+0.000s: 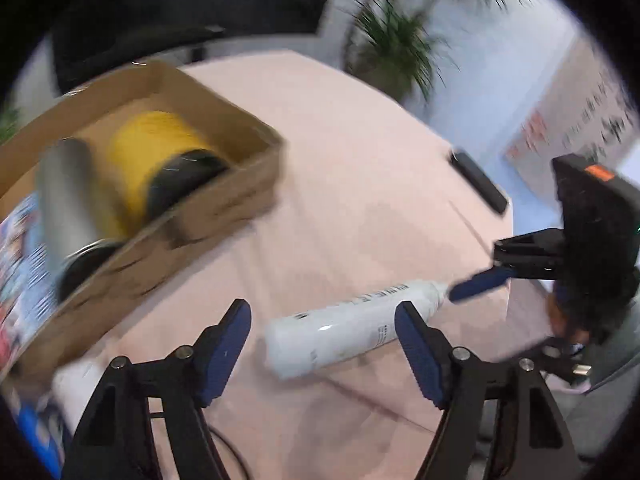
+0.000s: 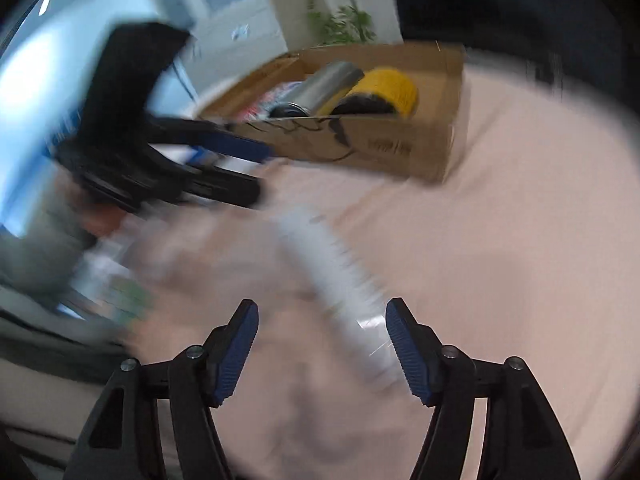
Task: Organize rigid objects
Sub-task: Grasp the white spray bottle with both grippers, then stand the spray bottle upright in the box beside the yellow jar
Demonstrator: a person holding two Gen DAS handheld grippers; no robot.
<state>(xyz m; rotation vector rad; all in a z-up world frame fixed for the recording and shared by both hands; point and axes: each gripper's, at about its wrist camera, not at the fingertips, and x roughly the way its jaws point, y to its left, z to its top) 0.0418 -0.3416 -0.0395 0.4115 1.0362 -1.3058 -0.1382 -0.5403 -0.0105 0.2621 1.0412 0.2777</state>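
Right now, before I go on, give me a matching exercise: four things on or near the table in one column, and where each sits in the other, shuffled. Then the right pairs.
Things:
1. white bottle
2. yellow spool
3. silver cylinder
4. black remote

Places:
A. lying inside the cardboard box, against the silver cylinder
B. lying on the pink tablecloth in front of the left hand-held gripper
C. flat at the table's far edge
D. in the box, between the spool and the printed packets

Pairs: 1-B, 2-A, 3-D, 4-C
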